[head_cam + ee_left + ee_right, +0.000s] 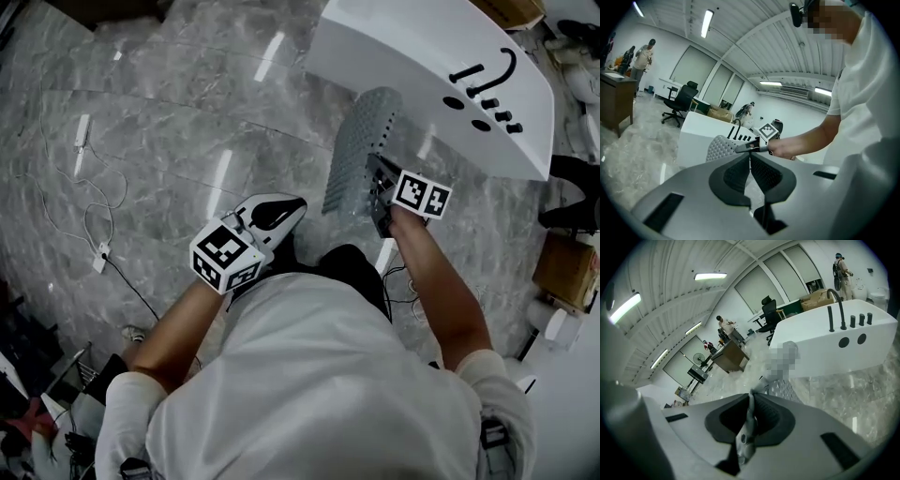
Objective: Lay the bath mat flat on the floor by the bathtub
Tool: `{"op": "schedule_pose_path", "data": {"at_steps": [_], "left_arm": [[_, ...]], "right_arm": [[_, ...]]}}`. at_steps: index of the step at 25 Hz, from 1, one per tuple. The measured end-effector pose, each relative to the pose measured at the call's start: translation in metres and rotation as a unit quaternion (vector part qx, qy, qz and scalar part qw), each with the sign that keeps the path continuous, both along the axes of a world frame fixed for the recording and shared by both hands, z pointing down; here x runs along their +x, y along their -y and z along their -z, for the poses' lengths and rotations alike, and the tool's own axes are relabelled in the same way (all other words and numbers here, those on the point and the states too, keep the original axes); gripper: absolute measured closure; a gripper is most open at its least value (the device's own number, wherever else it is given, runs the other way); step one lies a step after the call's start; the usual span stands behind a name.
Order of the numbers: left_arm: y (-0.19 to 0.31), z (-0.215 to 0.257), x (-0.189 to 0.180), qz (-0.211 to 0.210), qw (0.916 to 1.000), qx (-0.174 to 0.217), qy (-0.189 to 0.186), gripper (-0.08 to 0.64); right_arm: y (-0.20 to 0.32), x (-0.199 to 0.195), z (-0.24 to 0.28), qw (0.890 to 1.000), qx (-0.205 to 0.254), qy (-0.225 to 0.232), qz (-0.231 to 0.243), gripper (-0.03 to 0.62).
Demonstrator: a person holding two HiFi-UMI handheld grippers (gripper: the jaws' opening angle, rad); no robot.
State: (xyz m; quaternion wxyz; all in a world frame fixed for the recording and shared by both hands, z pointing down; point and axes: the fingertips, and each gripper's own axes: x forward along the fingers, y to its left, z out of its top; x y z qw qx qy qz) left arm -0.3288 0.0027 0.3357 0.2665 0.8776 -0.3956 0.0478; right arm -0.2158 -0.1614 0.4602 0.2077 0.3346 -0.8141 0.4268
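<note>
A grey, knobbly bath mat (360,142) hangs down from my right gripper (379,184), which is shut on its near edge. In the right gripper view the mat's edge (749,423) runs up between the closed jaws. The white bathtub (422,66) stands just beyond it on the marble floor, with black taps (487,89) on its rim. My left gripper (286,208) hovers left of the mat, apart from it, shut with nothing in it. From the left gripper view (750,161) I see the mat (719,147) and the right gripper (752,148) ahead.
White cables and a power strip (99,255) lie on the floor at the left. A cardboard box (566,268) sits at the right. A wooden desk (616,101) and an office chair (682,103) stand further off, with people in the background.
</note>
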Motion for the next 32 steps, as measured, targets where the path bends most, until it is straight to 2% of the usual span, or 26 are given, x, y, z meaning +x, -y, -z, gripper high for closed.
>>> {"op": "schedule_pose_path", "data": {"at_steps": [5, 10, 13, 16, 19, 22, 26, 29, 32], "left_arm": [[0.02, -0.021, -0.023, 0.013, 0.9995, -0.021, -0.021, 0.537], [0.029, -0.054, -0.043, 0.035, 0.9976, -0.053, -0.029, 0.537], [0.033, -0.075, -0.044, 0.04, 0.9959, -0.077, -0.027, 0.537], [0.044, -0.097, -0.031, 0.048, 0.9938, -0.097, -0.025, 0.537], [0.055, -0.118, -0.01, 0.043, 0.9917, -0.119, -0.024, 0.537], [0.067, -0.14, 0.02, 0.018, 0.9908, -0.134, -0.008, 0.537], [0.084, -0.17, 0.071, -0.025, 0.988, -0.152, -0.006, 0.537], [0.091, -0.19, 0.112, -0.07, 0.9855, -0.155, -0.005, 0.537], [0.1, -0.212, 0.147, -0.096, 0.9815, -0.166, -0.01, 0.537]], "right_arm": [[0.069, -0.068, -0.026, 1.0, 0.009, 0.0, -0.005, 0.552], [0.136, -0.132, -0.056, 0.999, 0.009, 0.023, -0.021, 0.553], [0.17, -0.154, -0.079, 0.998, 0.006, 0.045, -0.04, 0.552], [0.203, -0.155, -0.111, 0.997, 0.001, 0.057, -0.057, 0.552], [0.225, -0.133, -0.159, 0.996, -0.007, 0.053, -0.078, 0.552], [0.244, -0.089, -0.218, 0.995, -0.014, 0.026, -0.095, 0.552], [0.264, -0.007, -0.287, 0.993, -0.019, -0.013, -0.114, 0.552], [0.27, 0.063, -0.326, 0.99, -0.024, -0.038, -0.132, 0.552], [0.27, 0.132, -0.362, 0.988, -0.028, -0.062, -0.141, 0.552]]}}
